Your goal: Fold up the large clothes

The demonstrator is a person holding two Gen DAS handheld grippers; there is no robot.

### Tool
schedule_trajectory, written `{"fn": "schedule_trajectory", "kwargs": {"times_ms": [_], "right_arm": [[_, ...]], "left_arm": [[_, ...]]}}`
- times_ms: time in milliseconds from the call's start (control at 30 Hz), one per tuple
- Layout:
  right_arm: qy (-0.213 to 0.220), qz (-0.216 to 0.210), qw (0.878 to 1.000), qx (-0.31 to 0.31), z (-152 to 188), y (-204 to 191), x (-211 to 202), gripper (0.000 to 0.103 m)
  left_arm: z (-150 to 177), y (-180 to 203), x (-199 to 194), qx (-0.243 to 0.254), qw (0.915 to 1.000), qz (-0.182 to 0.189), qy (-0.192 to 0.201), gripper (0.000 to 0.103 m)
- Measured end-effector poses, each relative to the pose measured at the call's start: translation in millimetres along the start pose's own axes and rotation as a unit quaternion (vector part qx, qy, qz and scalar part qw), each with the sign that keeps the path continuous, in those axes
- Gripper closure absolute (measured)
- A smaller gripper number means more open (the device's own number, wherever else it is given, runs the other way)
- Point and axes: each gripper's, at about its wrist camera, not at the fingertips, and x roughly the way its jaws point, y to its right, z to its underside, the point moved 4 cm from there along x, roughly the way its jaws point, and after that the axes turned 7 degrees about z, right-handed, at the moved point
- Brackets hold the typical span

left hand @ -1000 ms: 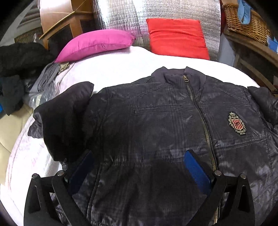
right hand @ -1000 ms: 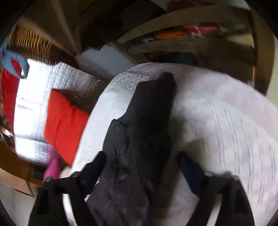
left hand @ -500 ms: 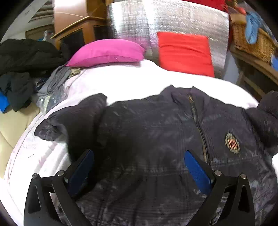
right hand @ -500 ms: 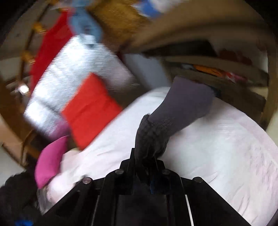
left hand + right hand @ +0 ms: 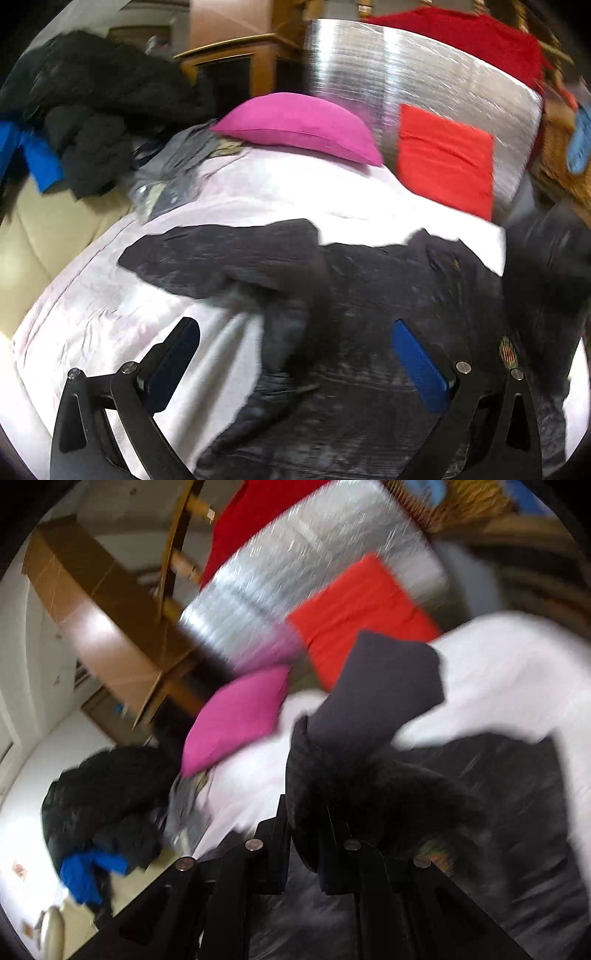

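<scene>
Right gripper (image 5: pixel 301 853) is clenched on the jacket's sleeve (image 5: pixel 373 701), its black fingers (image 5: pixel 271 853) pressed together with dark cloth pinched between them. From the grip the sleeve rises up and away, its plain knit cuff standing above the quilted part. Behind it, in the blurred and tilted right wrist view, lie the white bed (image 5: pixel 517 672), a pink pillow (image 5: pixel 236 716) and a red cushion (image 5: pixel 362 605) against a silver panel (image 5: pixel 295 565).

Left gripper (image 5: pixel 295 354) is released, its jaws wide apart and nothing between the blue pads (image 5: pixel 419 365); one finger sits over bare sheet, the other over the jacket (image 5: pixel 388 295). The jacket lies front up on the bed (image 5: pixel 122 306), collar toward the pillows, its crest badge (image 5: pixel 508 352) near the right edge of the view. Its other sleeve (image 5: pixel 229 254) lies spread out to the left across the sheet. At the far right a dark, blurred mass of cloth hangs over the jacket's side. A heap of dark clothes (image 5: pixel 92 122) with something blue in it lies well apart, beyond the left side of the bed.
</scene>
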Motion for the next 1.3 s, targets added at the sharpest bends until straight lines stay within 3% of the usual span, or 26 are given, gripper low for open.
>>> {"fn": "schedule_trajectory", "kwargs": {"times_ms": [133,167,200,267,367,433,567,733,767,800,833,867,967,1033,1100,1167,1233,1300], "right_arm": [[-0.075,-0.016,0.997,0.003,42,-18,40,0.082],[-0.108,-0.024,0.994,0.004,57,-24,49,0.072],[-0.130,-0.033,0.991,0.005,66,-26,54,0.050],[-0.152,-0.061,0.987,0.000,84,-27,50,0.022],[-0.141,-0.077,0.986,-0.034,89,-30,30,0.022],[-0.125,-0.064,0.989,-0.050,84,-20,15,0.022],[-0.052,0.035,0.997,-0.048,59,34,-17,0.022],[0.016,0.113,0.993,0.041,26,130,-40,0.022],[0.021,0.128,0.989,0.064,19,150,-43,0.022],[0.025,0.133,0.988,0.077,12,161,-43,0.022],[0.030,0.134,0.987,0.089,4,174,-43,0.022],[0.033,0.137,0.986,0.091,-1,180,-42,0.022],[0.026,0.154,0.983,0.093,-15,199,-26,0.022],[0.007,0.149,0.985,0.090,-19,203,-13,0.023],[-0.007,0.156,0.985,0.072,-22,208,4,0.023],[-0.030,0.164,0.984,0.065,-22,214,23,0.024],[-0.050,0.162,0.984,0.063,-16,221,34,0.034],[-0.069,0.164,0.982,0.057,-14,223,48,0.060]], "left_arm": [[-4,-31,-4,-0.041,0.9991,-0.012,0.002,0.000],[-4,-38,-4,-0.051,0.9986,-0.013,0.001,0.000],[-4,-43,-4,-0.058,0.9982,-0.014,0.001,0.000],[-3,-51,-4,-0.073,0.9972,-0.013,-0.002,0.000],[-1,-50,0,-0.082,0.9965,0.000,-0.011,0.000],[1,-44,4,-0.078,0.9966,0.015,-0.022,0.000],[9,-25,16,-0.061,0.9953,0.047,-0.058,0.000],[25,-5,36,-0.031,0.9900,0.076,-0.115,0.001],[29,0,40,-0.022,0.9884,0.083,-0.125,0.010],[33,7,44,-0.012,0.9862,0.090,-0.138,0.029],[38,15,50,0.001,0.9832,0.096,-0.155,0.039],[43,22,56,0.009,0.9799,0.104,-0.170,0.055],[53,33,73,0.010,0.9740,0.102,-0.202,0.059],[52,37,79,0.015,0.9750,0.092,-0.202,0.054],[51,41,84,0.018,0.9753,0.086,-0.203,0.038],[51,43,88,0.015,0.9757,0.085,-0.201,0.038],[51,47,92,0.019,0.9749,0.093,-0.201,0.045],[48,52,93,0.039,0.9796,0.073,-0.183,0.066]]}}
